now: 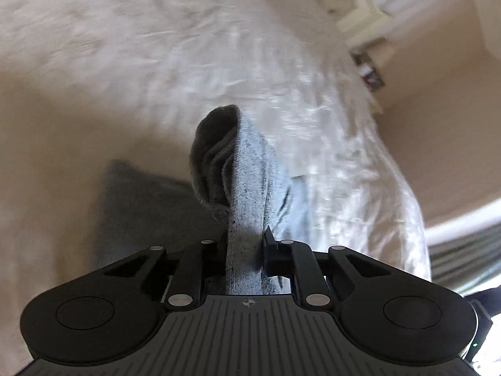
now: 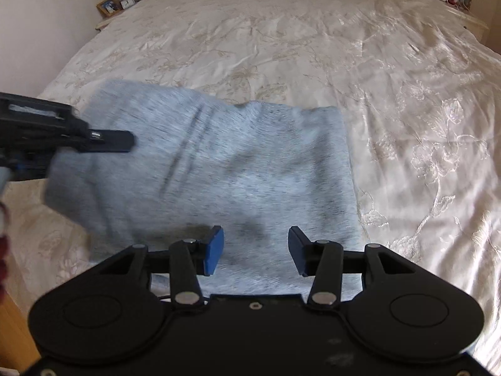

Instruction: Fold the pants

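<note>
the pants (image 2: 219, 169) are soft heathered grey knit, lying in a folded, roughly square bundle on the near part of the bed, with two thin dark stripes running down their left half. their left edge is lifted off the cover, pinched by the left gripper (image 1: 245, 244), whose jaws are clamped tight on a bunched fold of the grey cloth; in the left wrist view that fold rises between the fingers and its darker inner side shows at the top. seen from the right wrist, the same tool comes in from the left edge, its black finger lying across the raised cloth. the right gripper (image 2: 255, 249) sits over the near edge of the pants with its blue pads (image 2: 214, 250) apart; whether they touch the cloth i cannot tell.

the bedspread (image 2: 313, 47) is cream satin with a woven floral pattern, lightly creased. at the far left a bedside table (image 2: 106, 20) holds a photo frame (image 2: 108, 6) and a small clock (image 2: 126, 1); at the far right another table carries small items. the walls are pale.
</note>
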`<state>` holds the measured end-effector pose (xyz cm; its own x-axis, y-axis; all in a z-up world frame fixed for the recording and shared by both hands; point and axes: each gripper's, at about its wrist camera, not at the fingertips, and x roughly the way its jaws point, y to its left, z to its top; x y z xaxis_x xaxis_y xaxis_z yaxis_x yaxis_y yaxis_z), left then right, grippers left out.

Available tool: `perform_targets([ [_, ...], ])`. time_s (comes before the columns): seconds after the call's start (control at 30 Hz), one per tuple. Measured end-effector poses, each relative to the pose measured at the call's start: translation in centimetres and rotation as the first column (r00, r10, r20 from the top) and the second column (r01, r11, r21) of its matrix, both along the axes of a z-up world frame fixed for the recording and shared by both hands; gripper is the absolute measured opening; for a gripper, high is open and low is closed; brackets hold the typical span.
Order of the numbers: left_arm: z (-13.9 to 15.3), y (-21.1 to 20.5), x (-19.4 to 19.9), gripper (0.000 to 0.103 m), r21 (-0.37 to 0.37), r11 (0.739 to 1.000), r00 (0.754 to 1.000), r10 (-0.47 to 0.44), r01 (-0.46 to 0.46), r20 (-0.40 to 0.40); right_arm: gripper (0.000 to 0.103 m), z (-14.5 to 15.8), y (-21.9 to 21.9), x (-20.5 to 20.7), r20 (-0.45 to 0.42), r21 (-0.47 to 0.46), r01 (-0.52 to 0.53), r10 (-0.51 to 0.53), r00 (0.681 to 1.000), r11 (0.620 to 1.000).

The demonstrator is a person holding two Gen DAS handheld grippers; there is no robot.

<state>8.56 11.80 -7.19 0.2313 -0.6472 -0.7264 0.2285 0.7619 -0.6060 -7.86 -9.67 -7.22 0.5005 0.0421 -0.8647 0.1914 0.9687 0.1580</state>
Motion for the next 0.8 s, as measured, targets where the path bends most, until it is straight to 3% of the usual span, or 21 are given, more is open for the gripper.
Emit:
perform_targets([
  [0.07, -2.4, 1.2, 0.2, 0.018, 0.105, 0.994, 1.0, 0.02, -0.019, -0.006, 0.049, -0.4, 0.2, 0.3, -0.013, 0.011, -0.017, 0.017, 1.0, 1.0],
  [0.13, -6.2, 1.5, 0.9, 0.03, 0.195, 0.981, 0.998, 0.012, 0.001, -0.064, 0.049, -1.2, 0.4, 0.7, -0.038, 0.01, -0.038, 0.038, 0.999, 0.999],
  [0.2, -8.6, 2.1, 1.5, 0.033, 0.197, 0.98, 0.992, 0.026, -0.001, -0.124, 0.049, -2.0, 0.6, 1.0, -0.078, 0.005, -0.05, 0.05, 0.996, 0.999],
  [0.3, -7.2, 3.0, 1.9, 0.034, 0.169, 0.985, 0.991, 0.062, -0.042, -0.116, 0.049, -2.4, 0.3, 1.2, -0.102, -0.003, -0.064, 0.063, 0.993, 0.998],
  [0.43, -2.5, 2.6, 1.1, 0.039, 0.26, 0.965, 0.997, 0.026, -0.044, 0.074, 0.049, -1.8, -0.9, 1.7, -0.086, -0.003, -0.054, 0.054, 0.995, 0.999],
  [0.53, -1.0, 0.5, 1.0, 0.044, 0.283, 0.959, 0.987, -0.044, -0.002, 0.154, 0.047, -1.2, -1.7, 3.0, -0.041, -0.002, -0.073, 0.073, 0.997, 0.997],
  [0.8, -3.6, -4.2, 1.9, 0.044, 0.265, 0.959, 0.979, -0.139, 0.096, 0.149, 0.041, -2.1, -1.7, 10.5, 0.048, 0.0, -0.216, 0.216, 0.975, 0.976],
])
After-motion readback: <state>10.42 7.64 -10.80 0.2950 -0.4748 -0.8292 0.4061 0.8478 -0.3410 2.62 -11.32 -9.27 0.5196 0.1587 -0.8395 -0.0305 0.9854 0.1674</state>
